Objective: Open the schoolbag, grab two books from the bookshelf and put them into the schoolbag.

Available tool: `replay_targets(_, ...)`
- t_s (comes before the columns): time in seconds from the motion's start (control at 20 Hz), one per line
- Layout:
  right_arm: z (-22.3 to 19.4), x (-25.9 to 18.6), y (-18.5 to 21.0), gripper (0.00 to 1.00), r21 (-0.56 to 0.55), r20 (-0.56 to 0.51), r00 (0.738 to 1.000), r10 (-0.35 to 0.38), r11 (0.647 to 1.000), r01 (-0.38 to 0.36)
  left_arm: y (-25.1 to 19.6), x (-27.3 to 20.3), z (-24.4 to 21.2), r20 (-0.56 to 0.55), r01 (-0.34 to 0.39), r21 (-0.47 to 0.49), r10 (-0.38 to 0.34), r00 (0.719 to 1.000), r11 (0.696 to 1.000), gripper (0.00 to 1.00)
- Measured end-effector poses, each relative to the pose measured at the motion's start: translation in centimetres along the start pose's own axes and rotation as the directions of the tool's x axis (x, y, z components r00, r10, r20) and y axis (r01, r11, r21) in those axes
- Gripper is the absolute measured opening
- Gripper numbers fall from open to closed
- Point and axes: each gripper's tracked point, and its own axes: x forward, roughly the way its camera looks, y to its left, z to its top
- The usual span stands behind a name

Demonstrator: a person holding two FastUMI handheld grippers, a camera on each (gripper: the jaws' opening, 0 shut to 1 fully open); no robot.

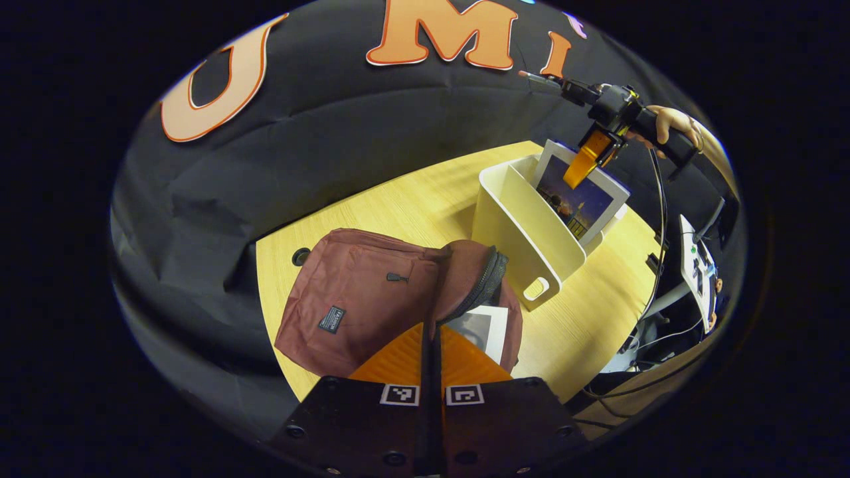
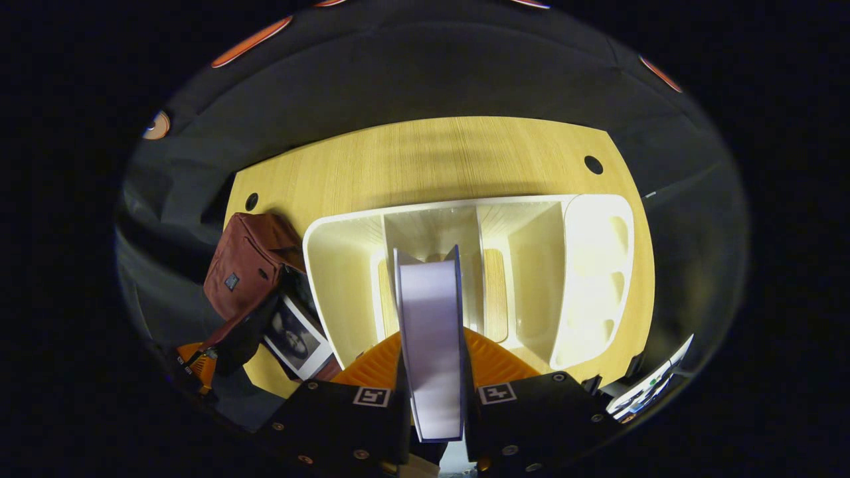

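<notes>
While clamped flat on the maroon fabric schoolbag (image 1: 372,292) flap, left gripper (image 1: 431,345) fingers pressed together, lifting the zipped mouth open at 12 o'clock of its own view. Two books counted: one white-bordered book with a grey picture (image 1: 488,326) lying inside the bag's opening, one thin white-edged book with a night-scene cover (image 1: 579,199) standing in the white plastic bookshelf (image 1: 524,232). Seen from the right gripper view, that second book (image 2: 431,345) pinched edge-on between the orange fingers of the right gripper (image 2: 431,362), over the middle compartment of the shelf (image 2: 591,265); four compartments counted. From the left gripper view, right gripper at 1 o'clock, held by a hand (image 1: 671,123), pointing down onto the book's top edge. One pale yellow wooden table (image 1: 412,199) with round cable holes, bag at 9 o'clock of the shelf. Black cloth wall behind; cables and a white device (image 1: 697,265) at 3 o'clock.
</notes>
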Motion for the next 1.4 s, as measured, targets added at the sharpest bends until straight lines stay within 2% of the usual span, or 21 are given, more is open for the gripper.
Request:
replay_targets(0.1, 0.0, -1.9, -0.1, 0.33, -0.017, 0.035, 0.999, -0.018, 1.000, 0.018, 0.0, -0.2, -0.3, 0.004, 0.008, -0.004, -0.008, 1.000, 1.000, 0.01)
replay_targets(0.35, -0.3, -9.2, 1.2, 0.33, -0.049, 0.134, 0.991, 0.000, 0.999, 0.007, 0.1, -0.1, -0.5, 0.012, 0.017, 0.006, -0.017, 1.000, 1.000, 0.01)
replay_targets(0.5, -2.5, -13.5, 1.9, 0.33, -0.082, 0.179, 0.984, 0.019, 0.997, -0.004, 0.4, -0.1, -0.4, 0.018, 0.020, 0.001, -0.020, 1.000, 1.000, 0.01)
replay_targets(0.7, -7.1, -18.5, 4.1, 0.32, -0.051, 0.208, 0.968, 0.142, 0.990, -0.134, 0.9, -0.3, -0.2, 0.022, 0.018, 0.005, -0.018, 1.000, 1.000, 0.01)
replay_targets(0.85, -9.9, -19.2, 5.1, 0.32, -0.033, 0.210, 0.952, 0.225, 0.974, -0.223, 0.9, -0.4, 0.0, 0.021, 0.015, 0.009, -0.015, 1.000, 1.000, 0.01)
replay_targets(0.95, -11.7, -19.1, 6.9, 0.32, 0.002, 0.211, 0.921, 0.327, 0.942, -0.335, 0.6, -0.5, 0.0, 0.019, 0.019, 0.012, -0.019, 1.000, 1.000, 0.01)
replay_targets(1.1, -13.4, -16.6, 8.3, 0.32, 0.073, 0.211, 0.878, 0.431, 0.888, -0.453, 0.5, -0.7, 0.1, 0.014, 0.008, 0.028, -0.008, 1.000, 1.000, 0.01)
replay_targets(1.3, -14.9, -11.8, 11.8, 0.31, 0.196, 0.247, 0.776, 0.580, 0.755, -0.626, 0.3, -1.2, 0.7, 0.000, -0.012, 0.067, 0.012, 1.000, 0.998, 0.01)
replay_targets(1.4, -15.6, -8.8, 13.1, 0.32, 0.257, 0.256, 0.752, 0.607, 0.708, -0.658, 0.3, -1.4, 1.2, -0.005, -0.017, 0.085, 0.018, 1.000, 0.996, 0.01)
